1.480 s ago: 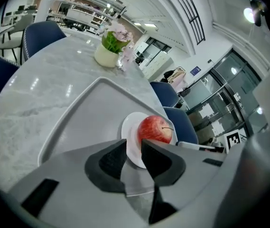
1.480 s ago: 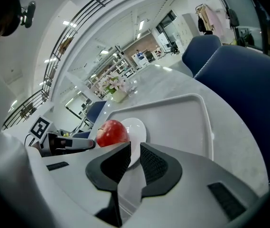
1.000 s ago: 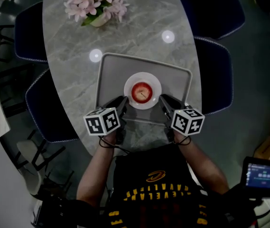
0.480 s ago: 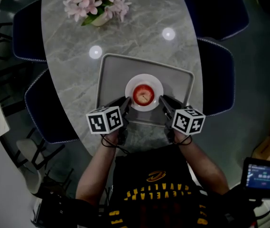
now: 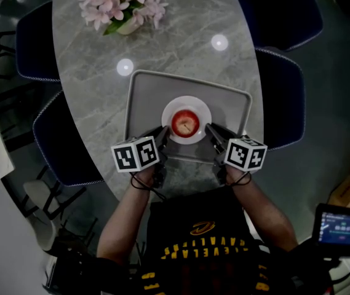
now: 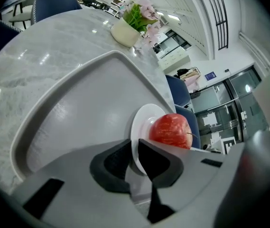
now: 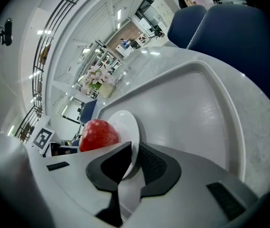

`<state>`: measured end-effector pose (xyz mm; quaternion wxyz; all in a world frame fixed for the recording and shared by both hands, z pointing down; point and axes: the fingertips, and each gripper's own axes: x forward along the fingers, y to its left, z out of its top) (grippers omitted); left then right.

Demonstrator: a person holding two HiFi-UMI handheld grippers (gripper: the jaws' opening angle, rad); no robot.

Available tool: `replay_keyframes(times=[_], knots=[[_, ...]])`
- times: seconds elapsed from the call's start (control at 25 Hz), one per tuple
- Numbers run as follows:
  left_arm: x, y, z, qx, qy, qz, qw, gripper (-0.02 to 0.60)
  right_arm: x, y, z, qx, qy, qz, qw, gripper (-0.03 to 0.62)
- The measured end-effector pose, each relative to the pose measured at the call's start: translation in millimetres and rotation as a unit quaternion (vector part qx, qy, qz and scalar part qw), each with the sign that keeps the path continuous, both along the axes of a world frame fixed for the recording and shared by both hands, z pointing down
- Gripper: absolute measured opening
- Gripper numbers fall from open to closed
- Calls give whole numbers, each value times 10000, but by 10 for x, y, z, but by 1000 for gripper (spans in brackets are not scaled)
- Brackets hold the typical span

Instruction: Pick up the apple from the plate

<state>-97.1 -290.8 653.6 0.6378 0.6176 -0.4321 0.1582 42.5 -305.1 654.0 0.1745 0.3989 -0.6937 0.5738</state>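
Since 1 s ago both grippers have crept a touch closer in on the plate (image 5: 186, 101). Apple, tray and flowers sit as they did.

L gripper (image 5: 161, 134) is at the plate's L rim, R gripper (image 5: 210, 129) at its R rim, both angled inward over the tray's near edge. The 2 marker cubes ride just behind them.

L gripper view: fingers (image 6: 112, 164) are drawn in to a thin slit w/ the white plate rim running right thru it, so I read them as clenched on the rim, not on the fruit. R gripper view shows the same: fingers (image 7: 156, 167) are pinched to a narrow gap w/ the plate edge in it.

The red apple (image 5: 185, 122) is upright in the middle of the plate, stem up, touched by neither gripper. In both gripper views it sits just past the fingers.

The plate sits approx centre of a grey rectangular tray (image 5: 143, 97) w/ raised lip. The tray lies on an oval grey marble bench (image 5: 88, 72).

At the bench's far end is a pot of pink flowers (image 5: 123, 2), well apart from the tray. 2 bright light spots show on the bench top between pot and tray.

Dark blue chairs (image 5: 56, 141) flank the bench on both sides. A small lit screen (image 5: 341, 224) shows at lower R, off the bench.
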Motion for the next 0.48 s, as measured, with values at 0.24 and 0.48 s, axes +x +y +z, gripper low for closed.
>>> replay_keyframes(times=[0.24, 0.48], knots=[[6, 26, 9, -64, 230, -163, 9996, 43, 15, 4, 2, -81, -90, 106, 9999, 48], [24, 55, 25, -145, 257, -140, 9995, 41, 31, 8, 45, -258, -168, 172, 9994, 44]])
